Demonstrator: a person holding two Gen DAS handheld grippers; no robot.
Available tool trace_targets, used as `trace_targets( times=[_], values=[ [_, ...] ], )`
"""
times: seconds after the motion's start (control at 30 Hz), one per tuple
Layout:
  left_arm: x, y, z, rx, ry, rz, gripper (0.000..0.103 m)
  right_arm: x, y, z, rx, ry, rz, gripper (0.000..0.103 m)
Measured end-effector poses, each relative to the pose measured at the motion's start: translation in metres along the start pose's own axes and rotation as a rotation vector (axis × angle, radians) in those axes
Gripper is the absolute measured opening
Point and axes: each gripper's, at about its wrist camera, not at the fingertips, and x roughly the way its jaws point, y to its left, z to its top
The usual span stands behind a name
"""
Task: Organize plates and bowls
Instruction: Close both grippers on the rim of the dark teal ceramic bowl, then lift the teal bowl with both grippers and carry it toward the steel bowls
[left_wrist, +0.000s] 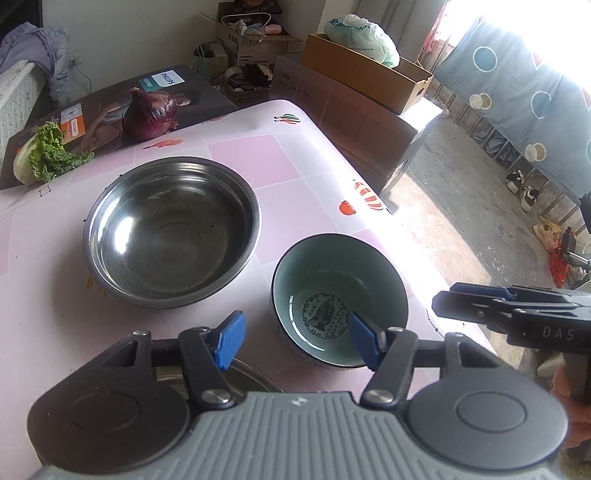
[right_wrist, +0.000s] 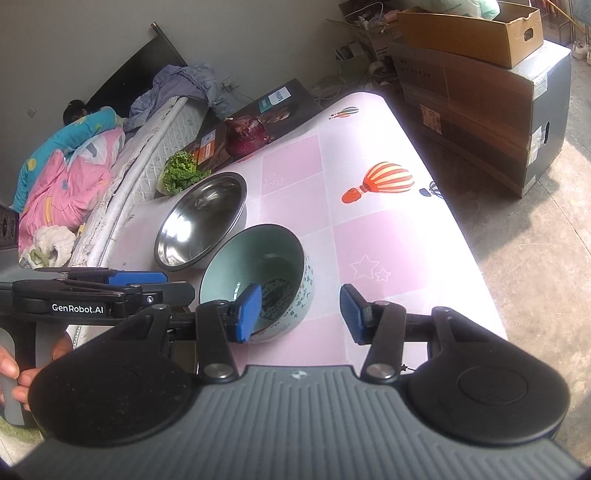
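Note:
A teal ceramic bowl with a dark patterned centre stands upright on the pink tablecloth, right of a larger steel bowl. My left gripper is open and hovers at the ceramic bowl's near-left rim, one blue pad over its inside and the other outside. The right gripper shows side-on at the right edge. In the right wrist view, my right gripper is open and straddles the right wall of the ceramic bowl. The steel bowl lies behind it, the left gripper to the left. A steel rim peeks from under the left gripper.
A purple onion and a leafy green rest on a dark printed box at the table's far left. The table edge drops to the floor on the right, with cardboard boxes beyond. A bed borders the left.

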Motion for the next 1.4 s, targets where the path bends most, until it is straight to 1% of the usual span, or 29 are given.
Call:
trace_targets(
  times=[0.03,0.13,0.23,0.33,0.57,0.63,0.73,0.8,0.83,0.87,0.9,0.97,1.1,1.23,1.4],
  values=[
    [0.004,0.001,0.002,-0.003,0.008,0.005,0.057,0.005,-0.001,0.002,0.001,0.006,0.002,0.046],
    [0.015,0.003,0.007,-0.011,0.03,0.01,0.042,0.022,-0.003,0.006,0.0,0.027,0.007,0.046],
    [0.022,0.003,0.011,-0.012,0.054,0.005,0.032,0.036,-0.005,0.01,0.003,0.046,0.008,0.046],
    [0.03,0.003,0.014,-0.005,0.076,0.012,0.027,0.048,-0.006,0.012,0.003,0.064,0.008,0.045],
    [0.043,0.008,0.016,-0.016,0.11,0.017,0.025,0.064,-0.004,0.009,0.02,0.104,0.012,0.043],
    [0.046,0.01,0.016,-0.02,0.12,0.014,0.02,0.068,-0.003,0.006,0.014,0.119,0.008,0.042],
    [0.05,0.014,0.017,-0.036,0.131,-0.004,0.016,0.072,-0.002,0.004,0.015,0.137,0.015,0.039],
    [0.051,0.017,0.017,-0.042,0.13,-0.007,0.015,0.072,0.0,0.004,0.011,0.14,0.02,0.033],
    [0.051,0.018,0.016,-0.047,0.129,-0.013,0.015,0.073,0.001,0.005,0.008,0.141,0.021,0.031],
    [0.05,0.019,0.016,-0.054,0.131,-0.02,0.015,0.073,0.003,0.006,0.007,0.141,0.023,0.026],
    [0.049,0.02,0.015,-0.06,0.133,-0.025,0.014,0.074,0.004,0.007,0.002,0.141,0.021,0.024],
    [0.048,0.021,0.014,-0.066,0.142,-0.037,0.015,0.074,0.005,0.009,-0.013,0.136,0.001,0.022],
    [0.047,0.018,0.011,-0.048,0.144,-0.043,0.017,0.075,0.0,0.015,0.002,0.132,0.004,0.018],
    [0.05,0.018,0.014,-0.047,0.152,-0.045,0.017,0.076,-0.005,0.018,0.021,0.133,0.01,0.017],
    [0.057,0.018,0.016,-0.048,0.17,-0.043,0.017,0.078,-0.004,0.016,0.021,0.145,0.011,0.019]
  ],
)
